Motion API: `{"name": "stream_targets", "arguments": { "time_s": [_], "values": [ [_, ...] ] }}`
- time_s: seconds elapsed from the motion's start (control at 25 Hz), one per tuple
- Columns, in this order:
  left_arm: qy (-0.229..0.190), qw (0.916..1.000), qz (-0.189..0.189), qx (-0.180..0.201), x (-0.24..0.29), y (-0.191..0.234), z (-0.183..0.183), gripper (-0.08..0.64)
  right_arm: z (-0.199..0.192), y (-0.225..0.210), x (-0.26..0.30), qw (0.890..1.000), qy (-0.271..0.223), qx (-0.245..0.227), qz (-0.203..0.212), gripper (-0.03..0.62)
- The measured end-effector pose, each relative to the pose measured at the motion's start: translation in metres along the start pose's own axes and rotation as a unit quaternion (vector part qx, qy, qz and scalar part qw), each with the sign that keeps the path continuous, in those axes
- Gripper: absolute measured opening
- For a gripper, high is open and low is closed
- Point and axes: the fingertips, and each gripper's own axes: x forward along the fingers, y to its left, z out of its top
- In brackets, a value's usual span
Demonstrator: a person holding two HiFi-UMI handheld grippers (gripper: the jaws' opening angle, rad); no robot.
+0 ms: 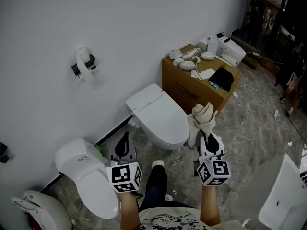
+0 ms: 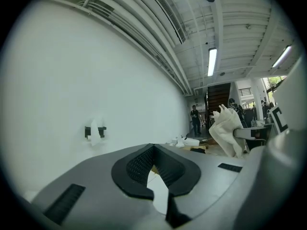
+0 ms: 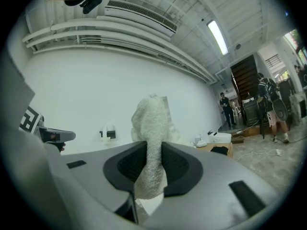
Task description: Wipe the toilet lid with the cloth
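White cloth (image 1: 202, 116) sits pinched in my right gripper (image 1: 204, 137) beside the toilet lid (image 1: 160, 114); my left gripper (image 1: 123, 141) has its jaws closed on nothing; cardboard box (image 1: 189, 89) beyond carries white oddments.

The left tool (image 1: 124, 143) seems closed and empty; the right tool (image 1: 209, 139) is clamped on the cloth (image 1: 202, 118).

Even, slightly dim light from ceiling tube lamps (image 2: 211, 61); both gripper views bend fisheye-round with black corners

The distant person (image 3: 224, 108) is too small to make out.
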Motion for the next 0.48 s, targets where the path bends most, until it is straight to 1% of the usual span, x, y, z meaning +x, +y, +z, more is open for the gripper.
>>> {"name": "stream_targets", "arguments": {
  "time_s": [0.24, 0.48],
  "values": [
    [-0.003, 0.9999, -0.016, -0.002, 0.066, -0.001, 0.003, 0.003, 0.003, -0.02, 0.053, 1.0, -0.002, -0.003, -0.013, 0.083],
    [-0.004, 0.9996, -0.026, -0.003, 0.144, 0.018, 0.002, 0.003, 0.003, -0.03, 0.128, 1.0, -0.005, -0.009, -0.022, 0.083]
  ]
}}
